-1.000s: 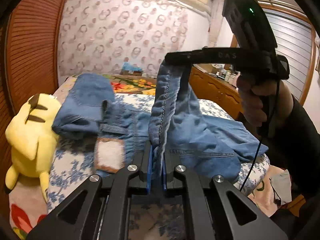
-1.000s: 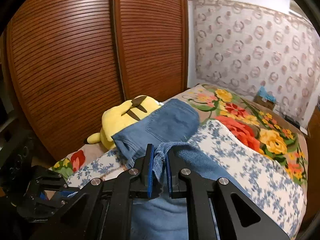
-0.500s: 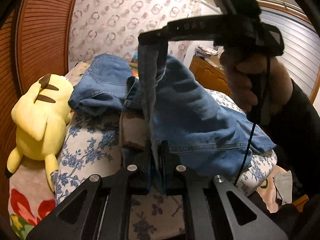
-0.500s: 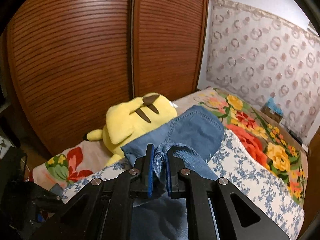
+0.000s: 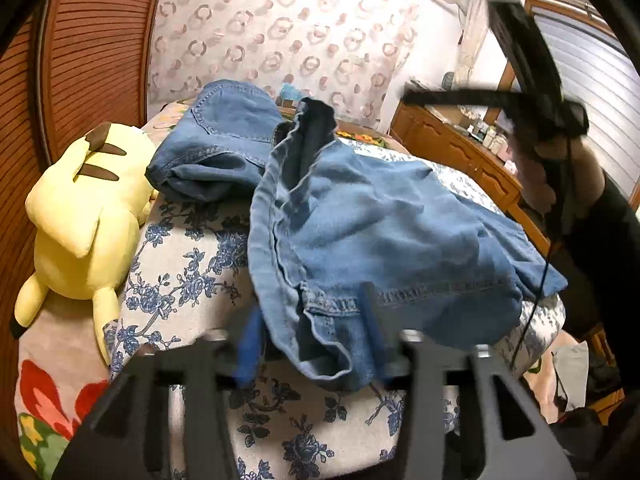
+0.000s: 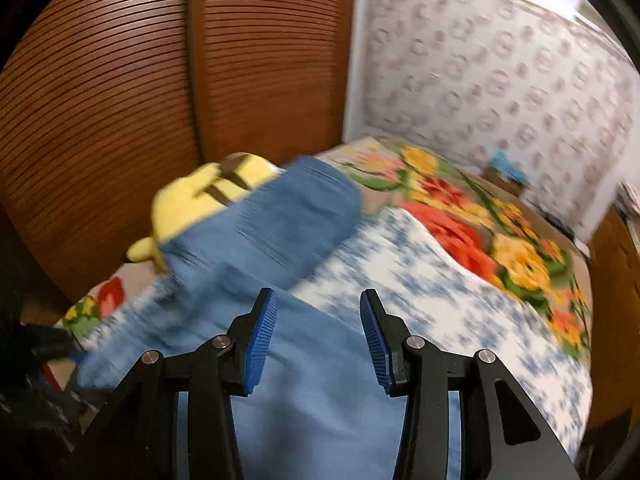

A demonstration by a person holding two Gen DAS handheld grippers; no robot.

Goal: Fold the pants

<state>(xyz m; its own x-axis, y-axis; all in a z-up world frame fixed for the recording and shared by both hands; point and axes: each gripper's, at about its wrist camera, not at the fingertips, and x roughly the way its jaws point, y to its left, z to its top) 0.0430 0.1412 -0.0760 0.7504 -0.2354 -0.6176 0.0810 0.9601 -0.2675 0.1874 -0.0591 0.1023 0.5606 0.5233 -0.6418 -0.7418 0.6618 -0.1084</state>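
Observation:
The blue denim pants [image 5: 372, 236] lie in a loose heap on the bed, folded over on themselves, with the waistband near my left gripper. My left gripper [image 5: 310, 340] is open, its blue pads either side of the waistband edge without holding it. My right gripper [image 6: 318, 340] is open and empty above the pants [image 6: 304, 392]; it also shows in the left wrist view [image 5: 408, 98], lifted off to the right. A second folded pair of jeans [image 5: 218, 148] lies further back, also in the right wrist view [image 6: 276, 224].
A yellow plush toy [image 5: 84, 216] lies at the bed's left edge, beside the wooden louvred wardrobe [image 6: 160, 100]. The bed [image 5: 188, 264] has a blue floral sheet and a bright flowered blanket [image 6: 500, 236]. A wooden dresser [image 5: 460, 156] stands at the right.
Both grippers have opened and let go of the pants. The lifted denim has dropped onto the bed in a folded heap. The right gripper has pulled away to the right.

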